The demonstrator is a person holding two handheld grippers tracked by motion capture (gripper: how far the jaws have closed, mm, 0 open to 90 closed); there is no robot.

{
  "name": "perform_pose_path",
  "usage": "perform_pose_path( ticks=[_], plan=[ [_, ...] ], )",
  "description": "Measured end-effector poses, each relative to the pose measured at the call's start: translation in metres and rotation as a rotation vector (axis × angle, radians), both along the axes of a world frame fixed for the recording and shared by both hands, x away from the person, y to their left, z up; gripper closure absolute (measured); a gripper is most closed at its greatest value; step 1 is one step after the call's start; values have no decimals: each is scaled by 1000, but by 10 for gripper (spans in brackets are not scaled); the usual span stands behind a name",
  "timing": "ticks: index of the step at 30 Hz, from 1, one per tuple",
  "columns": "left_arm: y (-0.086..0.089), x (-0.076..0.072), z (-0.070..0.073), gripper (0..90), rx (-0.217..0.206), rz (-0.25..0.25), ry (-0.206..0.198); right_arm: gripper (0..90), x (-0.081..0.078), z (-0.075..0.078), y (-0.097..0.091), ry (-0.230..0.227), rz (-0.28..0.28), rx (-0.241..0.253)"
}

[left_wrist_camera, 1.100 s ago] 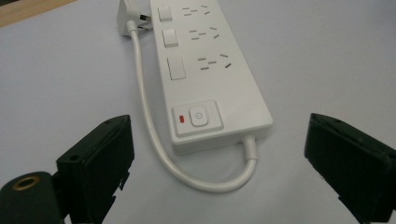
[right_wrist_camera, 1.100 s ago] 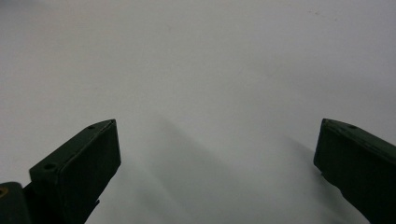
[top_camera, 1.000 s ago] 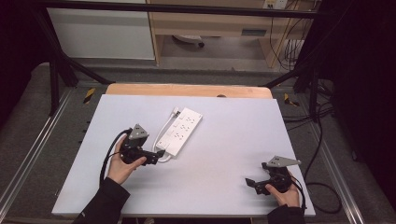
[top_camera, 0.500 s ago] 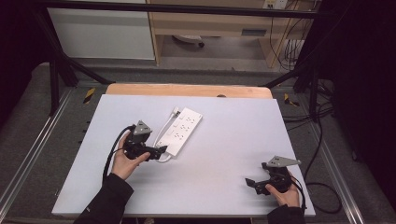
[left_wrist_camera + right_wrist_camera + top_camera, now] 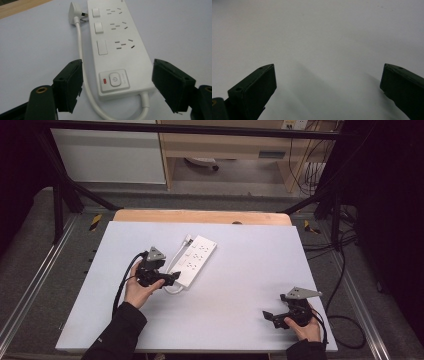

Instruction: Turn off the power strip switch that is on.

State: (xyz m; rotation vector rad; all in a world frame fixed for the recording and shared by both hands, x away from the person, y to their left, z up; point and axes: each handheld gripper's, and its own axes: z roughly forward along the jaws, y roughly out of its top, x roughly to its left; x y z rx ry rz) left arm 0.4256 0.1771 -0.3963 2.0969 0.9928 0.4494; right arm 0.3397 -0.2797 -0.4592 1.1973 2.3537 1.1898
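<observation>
Your left hand-held gripper (image 5: 116, 82) has just been closing in, jaws still spread either side of the one power strip (image 5: 117, 47)'s switch end, not pinching it. Three sockets, one cord (image 5: 81, 62) looping, its bend cut off. Right hand-held gripper (image 5: 281, 315) spread wide, well apart from the strip on bare counter (image 5: 250, 270).
</observation>
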Motion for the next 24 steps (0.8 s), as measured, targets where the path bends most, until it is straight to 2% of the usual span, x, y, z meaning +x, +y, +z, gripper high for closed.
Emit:
perform_pose_path(
  ticks=[24],
  plan=[
    [-15, 12, 2, 452, 5, 4, -7, 11, 0, 0, 0, 2, -1, 1]
  ],
)
